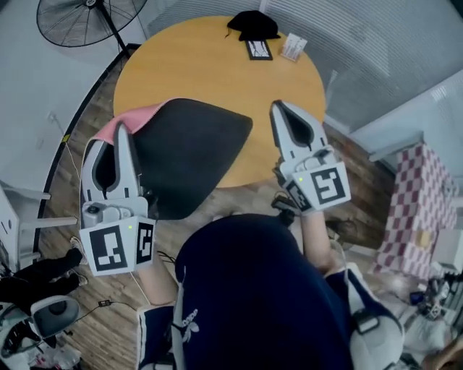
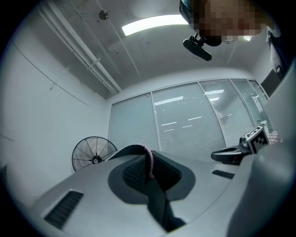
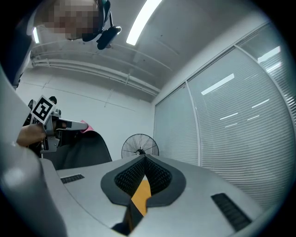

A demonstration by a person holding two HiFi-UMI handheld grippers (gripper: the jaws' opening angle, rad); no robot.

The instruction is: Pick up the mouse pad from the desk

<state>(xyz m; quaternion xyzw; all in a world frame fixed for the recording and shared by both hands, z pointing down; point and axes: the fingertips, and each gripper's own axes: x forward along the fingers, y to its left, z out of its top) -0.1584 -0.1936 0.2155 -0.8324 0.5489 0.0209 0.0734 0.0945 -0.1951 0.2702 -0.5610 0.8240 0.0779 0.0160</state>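
**Pick-up step: mouse pad gripped at one edge**
The left gripper (image 1: 121, 131) has its jaws clamped on the pink-backed edge of the black fabric mouse pad (image 1: 189, 150), which slopes over the near rim of the round yellow wooden surface (image 1: 217, 65). The right gripper (image 1: 279, 108) is beside the pad, jaws together and empty. The lift appears under way; next, raise the pad until it clears the surface.

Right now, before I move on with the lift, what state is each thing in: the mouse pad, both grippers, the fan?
Mouse pad: lifted by one edge, sagging, pink underside curled up at the grip.
Left gripper: jaws shut on the mouse pad's edge.
Right gripper: jaws shut, empty, over the table edge.
Fan: upright; running or not, cannot tell.
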